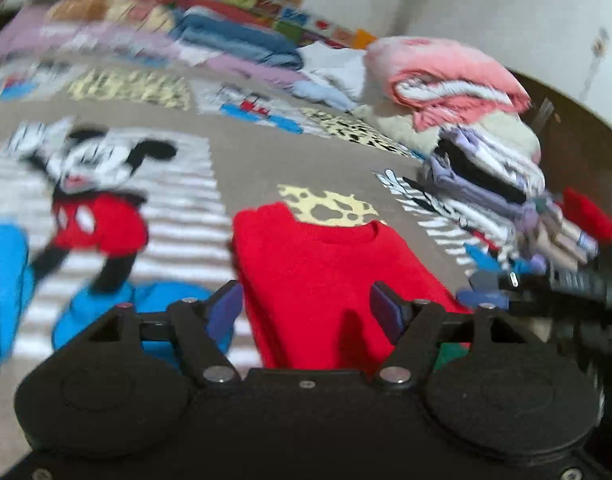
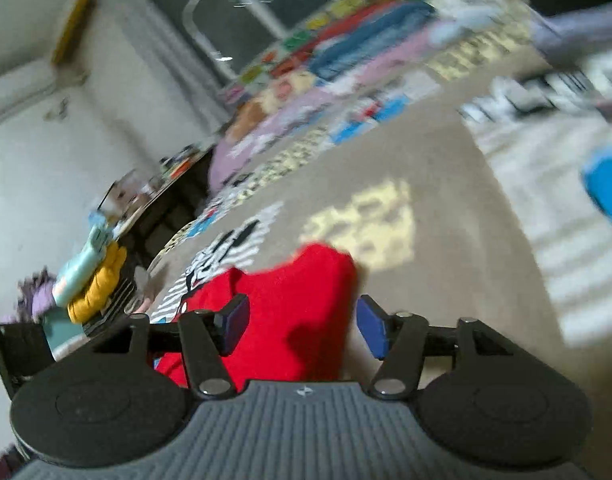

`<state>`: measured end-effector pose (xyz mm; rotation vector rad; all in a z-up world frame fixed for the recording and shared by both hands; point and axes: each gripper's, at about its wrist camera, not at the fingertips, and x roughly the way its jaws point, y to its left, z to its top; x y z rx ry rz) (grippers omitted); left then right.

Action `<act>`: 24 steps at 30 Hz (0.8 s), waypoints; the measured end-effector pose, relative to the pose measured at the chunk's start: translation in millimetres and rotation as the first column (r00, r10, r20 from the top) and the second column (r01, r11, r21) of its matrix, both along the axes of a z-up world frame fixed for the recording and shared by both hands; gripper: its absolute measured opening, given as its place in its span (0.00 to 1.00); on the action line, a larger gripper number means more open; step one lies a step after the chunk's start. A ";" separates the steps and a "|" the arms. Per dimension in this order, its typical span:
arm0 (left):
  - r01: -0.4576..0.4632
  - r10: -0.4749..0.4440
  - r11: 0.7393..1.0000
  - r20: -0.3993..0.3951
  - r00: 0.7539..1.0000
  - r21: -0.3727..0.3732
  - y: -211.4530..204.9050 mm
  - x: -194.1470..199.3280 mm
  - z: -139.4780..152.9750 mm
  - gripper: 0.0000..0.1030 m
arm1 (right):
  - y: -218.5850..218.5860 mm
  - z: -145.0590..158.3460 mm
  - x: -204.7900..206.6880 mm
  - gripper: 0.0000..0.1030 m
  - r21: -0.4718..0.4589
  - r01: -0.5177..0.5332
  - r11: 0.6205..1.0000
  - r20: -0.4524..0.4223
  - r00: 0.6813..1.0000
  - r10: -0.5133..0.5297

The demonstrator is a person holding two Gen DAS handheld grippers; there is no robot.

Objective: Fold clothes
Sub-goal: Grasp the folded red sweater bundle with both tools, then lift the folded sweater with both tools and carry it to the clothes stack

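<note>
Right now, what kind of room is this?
Probably a bedroom. A red folded sweater lies on a wide bed covered by a tan cartoon-mouse blanket, a tall stack of folded clothes sits at its edge, and a dark window is behind.

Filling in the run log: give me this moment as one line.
task: fold clothes | red sweater: folded on bed | left gripper: open | right gripper: open | folded stack: beside

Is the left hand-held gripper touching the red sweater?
Cannot tell. In the left wrist view, the left hand-held gripper is open, its pads either side of the red sweater, but motion blur hides whether either pad meets the cloth.
</note>
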<state>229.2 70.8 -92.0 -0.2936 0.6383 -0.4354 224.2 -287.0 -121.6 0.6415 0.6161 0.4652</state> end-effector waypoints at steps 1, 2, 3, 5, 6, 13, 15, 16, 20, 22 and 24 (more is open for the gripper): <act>-0.011 0.010 0.999 -0.034 0.999 -0.030 3.4 -3.5 -1.7 0.75 | -1.1 -1.0 -8.5 0.63 0.019 0.005 1.000 -0.020 1.000 -0.005; -0.020 0.017 0.999 -0.066 0.998 -0.050 6.0 -7.2 -3.1 0.75 | -0.5 -2.3 -16.4 0.64 0.037 0.009 0.999 -0.032 0.999 -0.008; -0.027 0.021 0.998 -0.093 0.995 -0.056 7.4 -11.1 -4.2 0.75 | -0.6 -3.8 -24.2 0.64 0.058 0.009 0.998 -0.045 0.999 -0.007; -0.024 0.013 0.997 -0.132 0.991 -0.078 9.9 -19.9 -7.0 0.75 | 0.8 -8.3 -36.0 0.65 0.083 0.004 0.997 -0.076 0.997 0.002; -0.020 0.006 0.995 -0.156 0.988 -0.093 11.1 -23.2 -8.5 0.75 | 1.8 -10.6 -41.5 0.65 0.094 0.001 0.996 -0.092 0.996 0.007; -0.044 0.002 0.985 -0.240 0.971 -0.167 10.0 -17.4 -22.0 0.73 | 5.1 -23.7 -44.7 0.65 0.164 0.006 0.986 -0.144 0.989 0.018; -0.054 0.003 0.978 -0.242 0.970 -0.201 9.7 -9.2 -28.1 0.73 | 9.3 -25.8 -38.2 0.65 0.159 -0.006 0.987 -0.142 0.990 0.029; -0.051 -0.003 0.975 -0.240 0.971 -0.216 8.2 -3.8 -29.8 0.73 | 13.0 -25.9 -31.9 0.64 0.149 -0.015 0.989 -0.136 0.990 0.036; -0.046 -0.018 0.965 -0.239 0.971 -0.259 0.3 19.5 -34.2 0.73 | 27.3 -27.8 -2.1 0.64 0.120 -0.048 0.992 -0.116 0.991 0.062; -0.042 -0.026 0.960 -0.238 0.971 -0.278 -2.4 29.4 -36.3 0.72 | 31.7 -30.3 11.7 0.61 0.120 -0.062 0.991 -0.107 0.991 0.075; -0.041 -0.033 0.953 -0.237 0.971 -0.299 -3.4 37.1 -38.9 0.70 | 32.6 -33.4 19.5 0.57 0.127 -0.070 0.989 -0.105 0.991 0.084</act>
